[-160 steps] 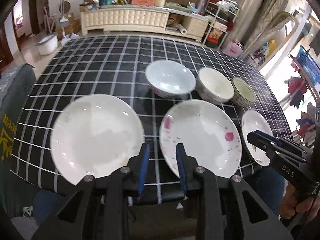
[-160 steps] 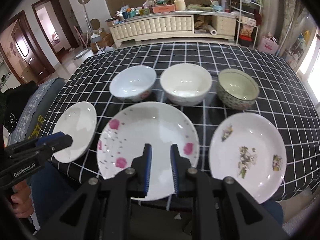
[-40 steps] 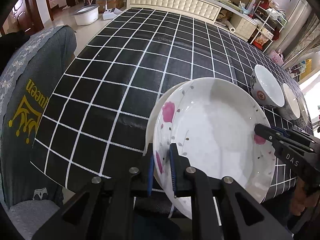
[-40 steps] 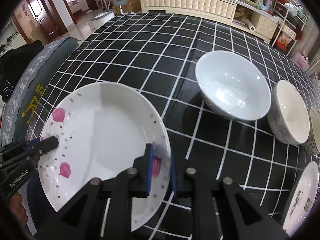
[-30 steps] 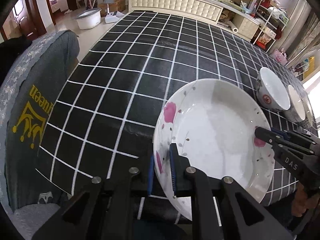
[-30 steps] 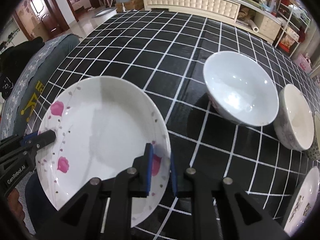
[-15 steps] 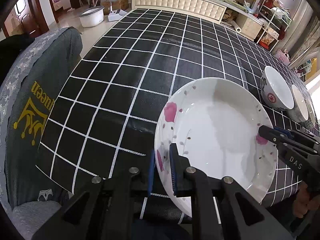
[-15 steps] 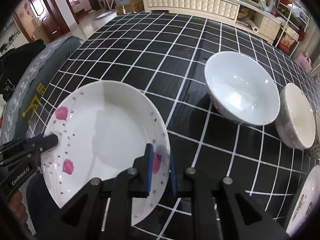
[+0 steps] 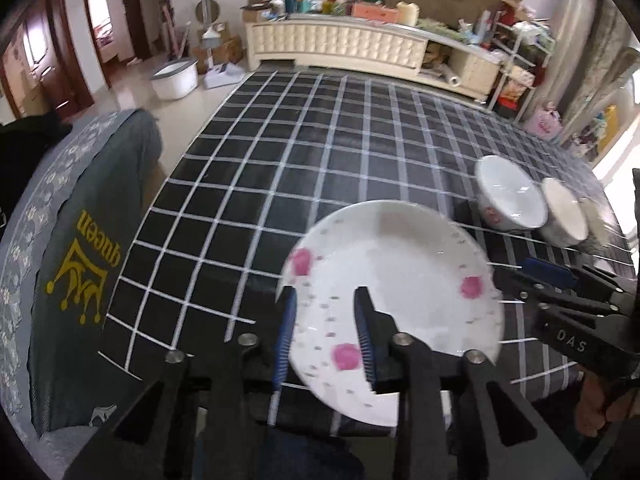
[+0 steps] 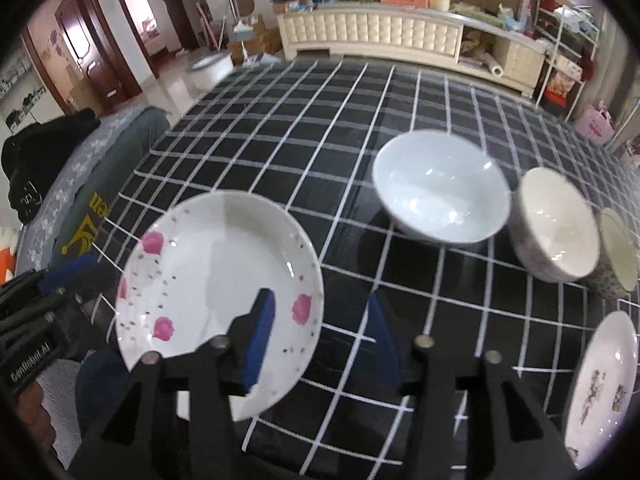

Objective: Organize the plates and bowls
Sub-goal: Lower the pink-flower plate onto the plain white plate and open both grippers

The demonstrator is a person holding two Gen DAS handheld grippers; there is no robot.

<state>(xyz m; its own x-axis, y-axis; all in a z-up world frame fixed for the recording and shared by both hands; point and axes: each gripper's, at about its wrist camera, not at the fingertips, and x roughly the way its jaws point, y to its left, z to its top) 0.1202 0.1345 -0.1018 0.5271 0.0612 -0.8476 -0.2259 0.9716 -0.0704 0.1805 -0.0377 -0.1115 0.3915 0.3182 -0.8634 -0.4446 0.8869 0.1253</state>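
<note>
our left gripper (image 9: 325, 332) and right gripper (image 10: 318, 338) have just been opening, jaws spread and clear. the pink-flowered plate (image 9: 394, 280) lies free on the checked tablecloth (image 9: 320, 168).

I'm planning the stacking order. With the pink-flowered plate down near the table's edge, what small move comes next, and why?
Probably lift both grippers clear. The left gripper and right gripper have just been opening; the pink-flowered plate shows its rim between each pair of fingers, unpressed. The patterned plate lies apart, unstacked.
</note>
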